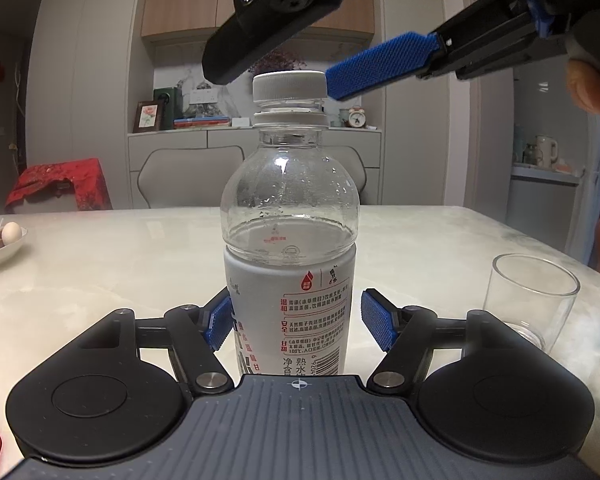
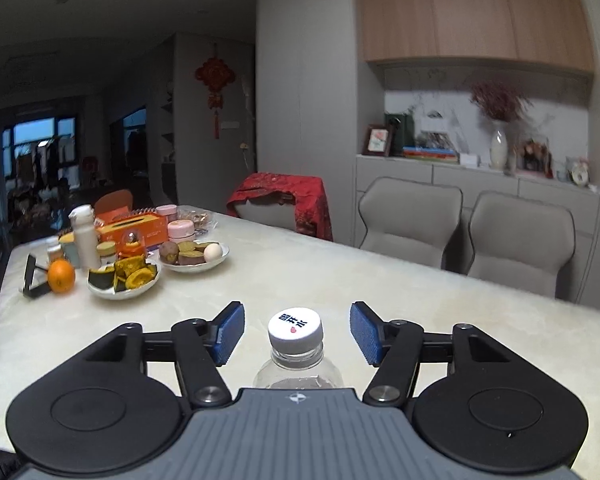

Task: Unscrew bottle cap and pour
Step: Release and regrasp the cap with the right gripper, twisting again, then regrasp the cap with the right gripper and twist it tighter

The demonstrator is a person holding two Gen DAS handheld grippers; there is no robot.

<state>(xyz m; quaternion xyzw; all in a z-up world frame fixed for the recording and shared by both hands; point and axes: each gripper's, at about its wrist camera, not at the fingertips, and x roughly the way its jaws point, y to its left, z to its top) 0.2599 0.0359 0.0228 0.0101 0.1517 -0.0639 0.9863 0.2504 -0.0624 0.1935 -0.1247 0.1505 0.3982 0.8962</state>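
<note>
Left wrist view: bottle (image 1: 290,264) upright on counter (image 1: 100,264), long axis vertical, body between spread pads of left claw (image 1: 296,322), left pad touching or nearly so, right pad apart. Right claw (image 1: 276,74) level with cap (image 1: 288,86), straddling it from above, spread, not yet pinching. Glass (image 1: 529,300) just beside, rightward. Right wrist view: cap (image 2: 296,330) centred between pads.

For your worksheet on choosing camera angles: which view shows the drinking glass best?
The left wrist view: the empty glass stands upright on the table, to the right of the bottle. The right wrist view does not show the glass at all.
</note>
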